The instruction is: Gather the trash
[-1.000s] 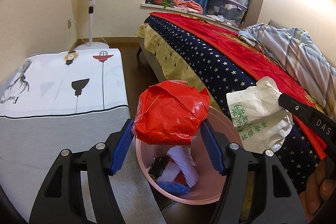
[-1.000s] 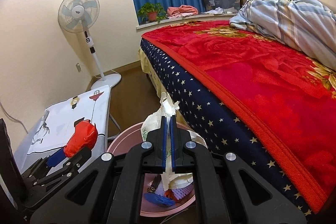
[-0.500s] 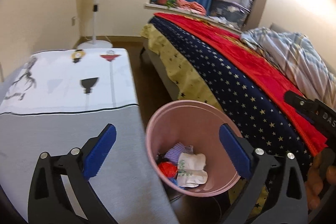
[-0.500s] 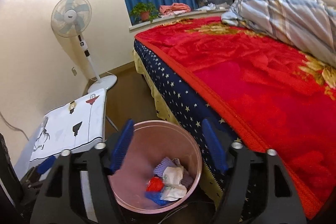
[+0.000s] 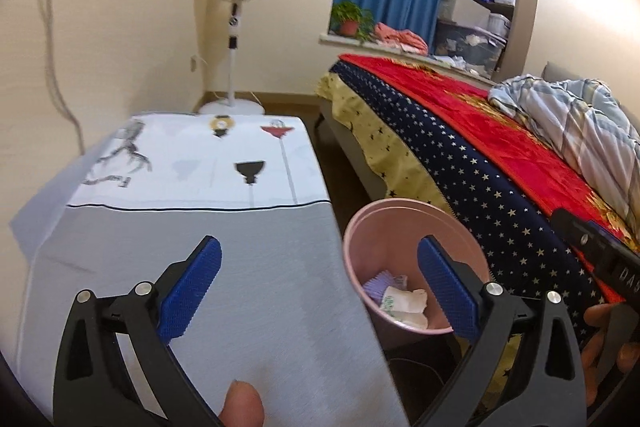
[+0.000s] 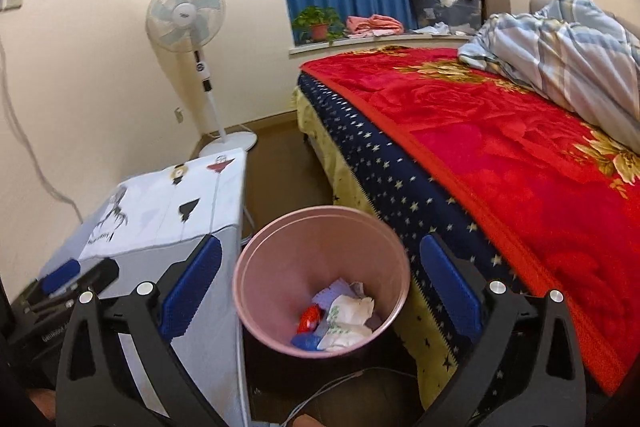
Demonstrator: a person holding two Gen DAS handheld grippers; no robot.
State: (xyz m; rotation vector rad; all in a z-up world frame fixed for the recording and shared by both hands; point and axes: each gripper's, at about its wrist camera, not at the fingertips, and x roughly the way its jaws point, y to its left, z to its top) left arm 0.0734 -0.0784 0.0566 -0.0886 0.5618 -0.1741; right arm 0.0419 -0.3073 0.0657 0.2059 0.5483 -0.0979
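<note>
Both grippers I run, left gripper [image 5: 318, 285] and right gripper [image 6: 320, 285], gape wide, holding nothing. Only my right view shows the red wrapper [image 6: 311, 319] and blue scrap [image 6: 305, 341] beside the white bag [image 6: 345, 319] in the pink bin [image 6: 276, 291]. It stands on the floor between the cloth-covered table [image 5: 192, 227] and bed [image 6: 500, 167].

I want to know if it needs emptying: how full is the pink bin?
Mostly empty. The bin holds only a few wrappers at the bottom, with bare pink wall above.
</note>
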